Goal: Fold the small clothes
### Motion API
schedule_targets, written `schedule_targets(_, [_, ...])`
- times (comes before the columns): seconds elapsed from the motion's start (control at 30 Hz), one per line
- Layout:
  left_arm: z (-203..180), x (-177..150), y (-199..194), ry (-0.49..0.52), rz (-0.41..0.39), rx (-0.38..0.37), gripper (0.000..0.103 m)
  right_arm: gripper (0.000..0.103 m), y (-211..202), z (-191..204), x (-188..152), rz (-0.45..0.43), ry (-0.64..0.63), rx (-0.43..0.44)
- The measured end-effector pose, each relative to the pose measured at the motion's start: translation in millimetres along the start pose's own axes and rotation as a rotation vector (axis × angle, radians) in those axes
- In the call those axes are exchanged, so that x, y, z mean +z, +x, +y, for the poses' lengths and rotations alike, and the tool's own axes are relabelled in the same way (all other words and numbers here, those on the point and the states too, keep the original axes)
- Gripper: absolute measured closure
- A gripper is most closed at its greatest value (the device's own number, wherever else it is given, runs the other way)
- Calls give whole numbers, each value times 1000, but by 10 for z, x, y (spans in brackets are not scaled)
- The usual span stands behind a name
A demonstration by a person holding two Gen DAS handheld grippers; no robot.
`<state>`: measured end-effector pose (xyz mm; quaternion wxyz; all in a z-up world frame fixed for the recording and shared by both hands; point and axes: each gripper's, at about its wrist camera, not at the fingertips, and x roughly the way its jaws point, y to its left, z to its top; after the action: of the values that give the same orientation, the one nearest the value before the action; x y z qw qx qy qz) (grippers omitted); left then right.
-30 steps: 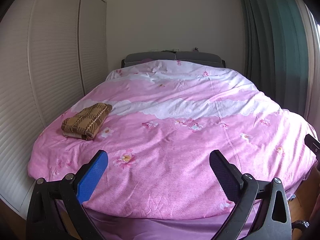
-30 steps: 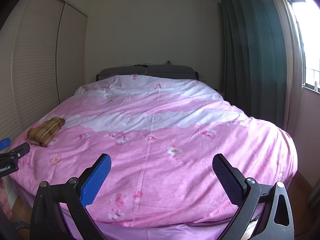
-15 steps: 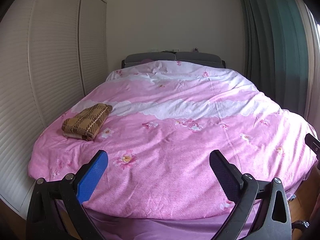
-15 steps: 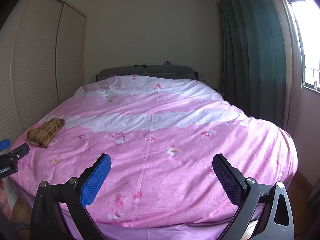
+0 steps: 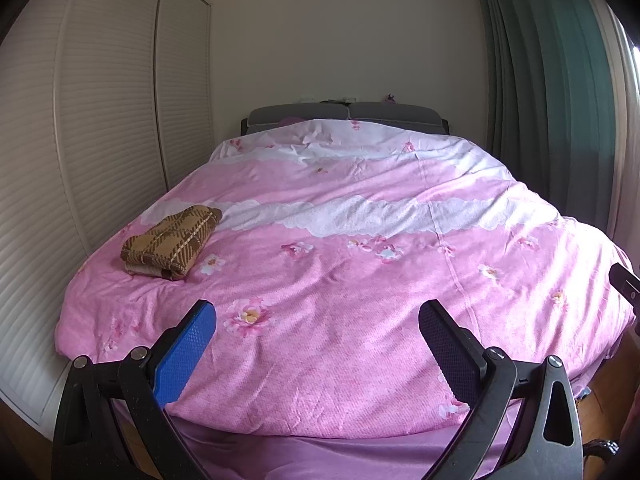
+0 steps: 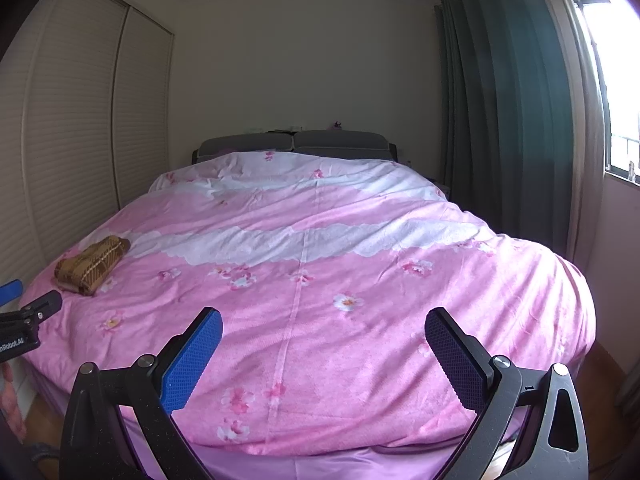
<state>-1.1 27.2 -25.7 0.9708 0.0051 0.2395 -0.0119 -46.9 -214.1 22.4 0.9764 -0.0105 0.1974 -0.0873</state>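
A folded brown plaid garment (image 5: pixel 170 242) lies on the left side of the pink floral bed cover (image 5: pixel 360 280); it also shows in the right wrist view (image 6: pixel 90 264). My left gripper (image 5: pixel 318 316) is open and empty, held above the foot of the bed, well short of the garment. My right gripper (image 6: pixel 324 322) is open and empty too, over the foot of the bed to the right. Part of the left gripper shows at the left edge of the right wrist view (image 6: pixel 24 316).
The bed has a grey headboard (image 5: pixel 344 114) against the back wall. White louvred wardrobe doors (image 5: pixel 104 128) run along the left. Dark green curtains (image 6: pixel 508 112) and a window (image 6: pixel 616 80) are on the right. Wooden floor shows around the bed's foot.
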Motion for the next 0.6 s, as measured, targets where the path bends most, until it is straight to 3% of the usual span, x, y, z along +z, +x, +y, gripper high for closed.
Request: schedule_targets(0.6, [4,5,-27,-1,-1,-13,0,1,7,0,3,0,2,0])
